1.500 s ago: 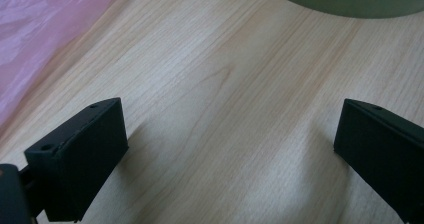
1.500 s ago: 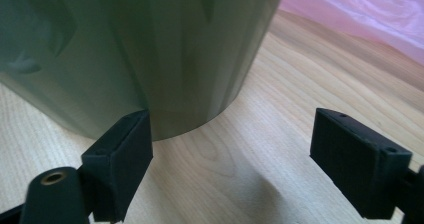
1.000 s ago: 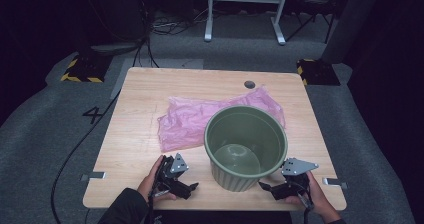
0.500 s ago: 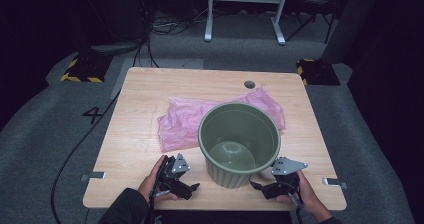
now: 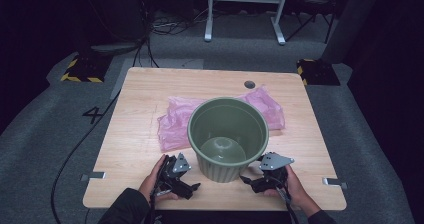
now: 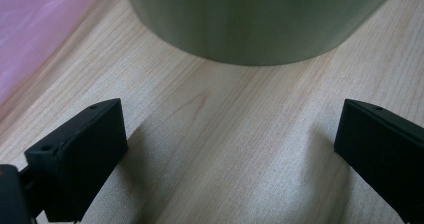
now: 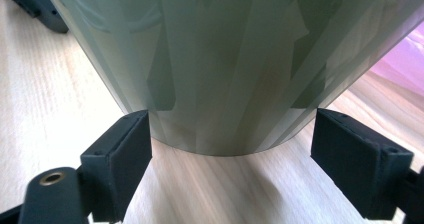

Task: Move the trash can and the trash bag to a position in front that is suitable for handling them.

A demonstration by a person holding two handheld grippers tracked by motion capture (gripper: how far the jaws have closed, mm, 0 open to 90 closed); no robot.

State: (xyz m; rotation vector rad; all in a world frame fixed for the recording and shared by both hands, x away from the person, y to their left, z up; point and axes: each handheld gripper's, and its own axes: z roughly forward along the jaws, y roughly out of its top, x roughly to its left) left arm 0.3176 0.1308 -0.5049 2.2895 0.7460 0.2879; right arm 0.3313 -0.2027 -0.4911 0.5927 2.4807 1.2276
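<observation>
Dark carpeted flooring surrounds a pale wooden surface [image 5: 140, 109], on which a green plastic bin [image 5: 227, 134] stands upright near the front edge, partly overlapping a crumpled pink plastic bag [image 5: 175, 121] spread behind and to its left. The left tool [image 5: 192, 188] is held low just beside the bin's base on the left, its jaws spread wide over bare wood and closed on nothing; in the left gripper view the bin wall [image 6: 255, 24] is seen just ahead of the jaws, not between them. The right tool [image 5: 246, 180] is held against the bin's lower right side, jaws likewise spread; in the right gripper view the curved wall [image 7: 215, 69] is seen close in front, one jaw apparently touching it, the other apart.

The bin is judged light, stiff yet thin-walled, smooth and somewhat slippery; its wall is too broad to be spanned by either tool. Hold is best taken at the upper rim, one jaw inside and one outside. The bag is judged limp and very light, to be pinched at a raised fold.
</observation>
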